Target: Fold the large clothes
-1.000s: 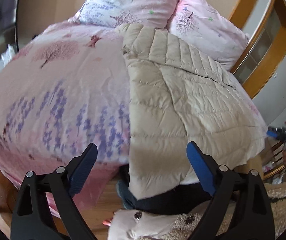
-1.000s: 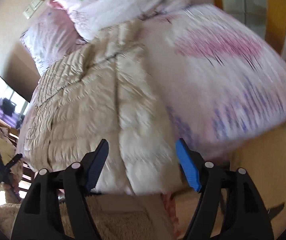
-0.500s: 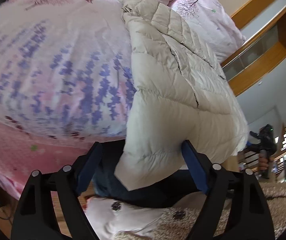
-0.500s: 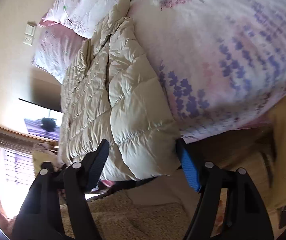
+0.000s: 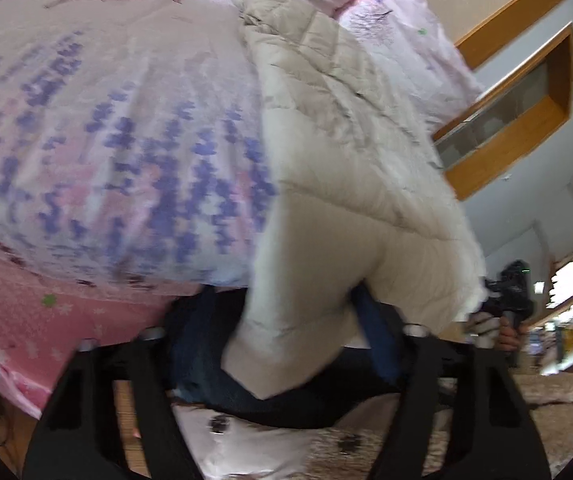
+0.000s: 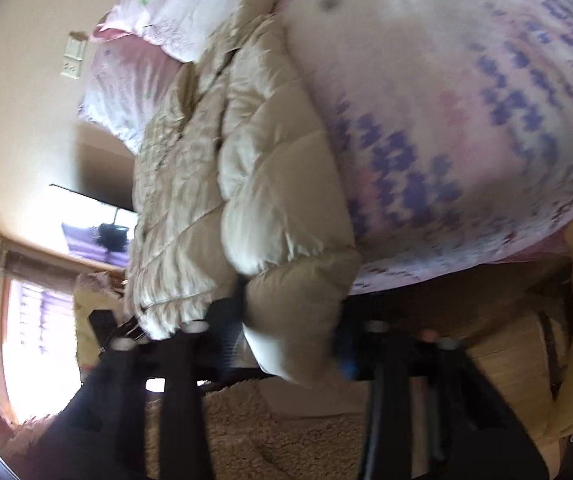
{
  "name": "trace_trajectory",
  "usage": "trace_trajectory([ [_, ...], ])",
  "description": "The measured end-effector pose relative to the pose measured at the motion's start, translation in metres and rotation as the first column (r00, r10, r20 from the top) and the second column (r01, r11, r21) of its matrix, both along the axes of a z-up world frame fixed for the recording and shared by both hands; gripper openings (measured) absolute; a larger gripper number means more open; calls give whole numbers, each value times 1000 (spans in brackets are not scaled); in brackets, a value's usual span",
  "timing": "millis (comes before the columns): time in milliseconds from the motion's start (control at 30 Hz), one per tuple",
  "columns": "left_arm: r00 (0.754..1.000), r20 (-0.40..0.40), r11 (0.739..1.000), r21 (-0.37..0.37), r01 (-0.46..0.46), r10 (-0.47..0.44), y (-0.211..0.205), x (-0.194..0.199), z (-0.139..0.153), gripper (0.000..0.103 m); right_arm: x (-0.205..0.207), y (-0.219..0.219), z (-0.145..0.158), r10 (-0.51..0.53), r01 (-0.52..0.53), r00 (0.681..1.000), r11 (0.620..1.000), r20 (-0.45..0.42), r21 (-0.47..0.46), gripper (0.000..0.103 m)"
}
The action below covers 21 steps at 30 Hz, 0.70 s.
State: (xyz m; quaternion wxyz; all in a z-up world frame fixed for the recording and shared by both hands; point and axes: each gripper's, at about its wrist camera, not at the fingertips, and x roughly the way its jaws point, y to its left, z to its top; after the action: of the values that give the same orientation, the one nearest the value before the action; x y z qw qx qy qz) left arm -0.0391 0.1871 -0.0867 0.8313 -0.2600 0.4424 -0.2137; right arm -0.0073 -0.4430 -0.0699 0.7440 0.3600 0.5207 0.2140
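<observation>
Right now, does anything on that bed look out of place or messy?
Nothing is damaged or spilled. The cream puffy jacket lies lengthwise on the flowered bedspread, and its bottom corners hang off the bed's edge, with jaws closing around each.

cream quilted puffer jacket (image 5: 338,184) on a pink duvet (image 5: 98,128) with purple flower print, matching pale pink pillows (image 5: 402,28), blue pads on black grippers, orangey wood trim (image 5: 558,92)

Daylight floods both views from a window (image 6: 26,340) that blows out to pure white (no detail survives there). Motion blur smears the quilted jacket (image 6: 270,184) and the floral bedding (image 5: 106,140). Fisheye bending curves every edge, and the corners fall to black.
</observation>
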Motion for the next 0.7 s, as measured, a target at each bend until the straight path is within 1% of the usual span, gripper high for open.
trace_trajectory([
  [33, 1000, 0, 999, -37, 17, -17, 0, -1, 0, 43, -2, 2, 3, 5, -5, 1000, 1000, 7, 1, 21],
  [67, 1000, 2, 999, -43, 26, -26, 0, -2, 1, 38, -4, 4, 6, 14, -14, 1000, 1000, 11, 0, 17],
  [133, 999, 3, 998, -32, 48, -48, -3, -6, 2, 23, -9, 7, 12, 34, -34, 999, 999, 15, -7, 14],
  [200, 998, 14, 997, -33, 69, -69, -4, -10, 6, 13, -11, 12, 18, 48, -48, 999, 999, 20, -20, 13],
  [267, 996, 41, 996, -39, 76, -75, -3, -14, 13, 10, -14, 18, 27, 65, -64, 997, 997, 40, -32, 12],
  [333, 993, 92, 996, -54, 74, -69, 1, -19, 25, 8, -16, 24, 40, 72, -70, 995, 997, 69, -44, 11],
  [433, 982, 184, 992, -116, 58, -36, 14, -22, 45, 8, -18, 29, 66, 71, -64, 986, 997, 152, -53, 11],
  [500, 973, 232, 990, -135, 42, -10, 19, -23, 58, 7, -17, 35, 81, 69, -60, 979, 997, 190, -54, 11],
  [600, 953, 302, 988, -153, 20, 28, 27, -21, 77, 7, -17, 38, 106, 45, -32, 959, 998, 279, -53, 10],
  [633, 949, 314, 988, -156, 16, 35, 26, -20, 81, 7, -18, 39, 116, 31, -16, 945, 999, 327, -47, 10],
  [700, 940, 338, 987, -161, 5, 50, 27, -18, 89, 7, -20, 38, 130, 5, 9, 923, 999, 386, -35, 10],
])
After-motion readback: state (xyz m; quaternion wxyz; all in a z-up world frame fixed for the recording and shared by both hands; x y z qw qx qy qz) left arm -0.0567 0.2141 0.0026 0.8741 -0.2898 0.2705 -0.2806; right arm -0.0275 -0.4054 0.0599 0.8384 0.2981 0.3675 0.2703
